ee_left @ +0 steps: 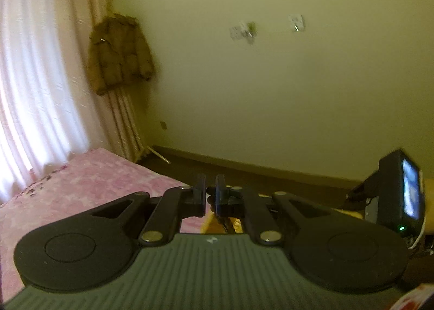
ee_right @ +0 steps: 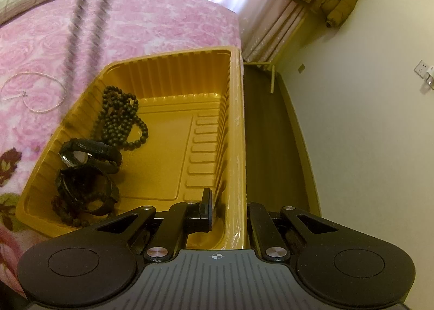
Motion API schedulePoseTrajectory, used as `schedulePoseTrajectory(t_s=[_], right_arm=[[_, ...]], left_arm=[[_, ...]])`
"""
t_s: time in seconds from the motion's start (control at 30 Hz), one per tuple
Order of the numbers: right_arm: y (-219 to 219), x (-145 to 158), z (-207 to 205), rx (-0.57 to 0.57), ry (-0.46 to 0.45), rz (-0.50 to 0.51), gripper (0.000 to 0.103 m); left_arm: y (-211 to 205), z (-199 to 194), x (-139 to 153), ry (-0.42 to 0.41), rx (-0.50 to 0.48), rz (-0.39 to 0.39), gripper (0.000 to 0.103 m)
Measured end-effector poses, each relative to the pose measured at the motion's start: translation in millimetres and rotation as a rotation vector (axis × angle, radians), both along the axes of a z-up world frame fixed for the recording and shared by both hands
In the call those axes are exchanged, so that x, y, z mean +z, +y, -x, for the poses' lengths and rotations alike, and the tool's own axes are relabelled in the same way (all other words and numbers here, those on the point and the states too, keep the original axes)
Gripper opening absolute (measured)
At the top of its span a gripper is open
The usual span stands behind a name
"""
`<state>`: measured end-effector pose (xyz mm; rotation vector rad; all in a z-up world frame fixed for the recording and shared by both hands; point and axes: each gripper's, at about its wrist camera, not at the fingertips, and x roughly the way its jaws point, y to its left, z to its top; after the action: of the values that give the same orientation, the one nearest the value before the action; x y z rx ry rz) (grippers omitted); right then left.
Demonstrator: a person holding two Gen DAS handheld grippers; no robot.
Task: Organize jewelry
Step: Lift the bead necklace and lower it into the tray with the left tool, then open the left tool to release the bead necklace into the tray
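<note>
Jewelry is sitting at lower left of my right view: watches (ee_right: pixel 89 158) and dark beads (ee_right: pixel 122 120) inside the gold tray (ee_right: pixel 233 120), whose right wall my right gripper (ee_right: pixel 227 209) is pinching. My left gripper (ee_left: pixel 210 196) is pinching something dark. A pearl necklace (ee_right: pixel 35 93) is lying farther off on the pink bedspread (ee_right: pixel 135 19).

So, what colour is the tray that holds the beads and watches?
The tray is golden yellow, seen best in the right wrist view.
</note>
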<state>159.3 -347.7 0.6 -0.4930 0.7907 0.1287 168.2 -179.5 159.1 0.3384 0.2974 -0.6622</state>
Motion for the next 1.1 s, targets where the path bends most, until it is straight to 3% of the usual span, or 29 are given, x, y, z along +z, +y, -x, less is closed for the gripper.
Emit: schedulePoseTrajectory(t_s=[0.43, 1.1], right_arm=[[-3, -2, -2, -0.004, 0.005, -0.004, 0.007], [-3, -4, -2, -0.004, 0.01, -0.004, 0.007]], left_arm=[[-30, -50, -59, 0.126, -0.031, -0.144, 0.006], [-39, -72, -73, 0.184, -0.037, -0.146, 0.008]])
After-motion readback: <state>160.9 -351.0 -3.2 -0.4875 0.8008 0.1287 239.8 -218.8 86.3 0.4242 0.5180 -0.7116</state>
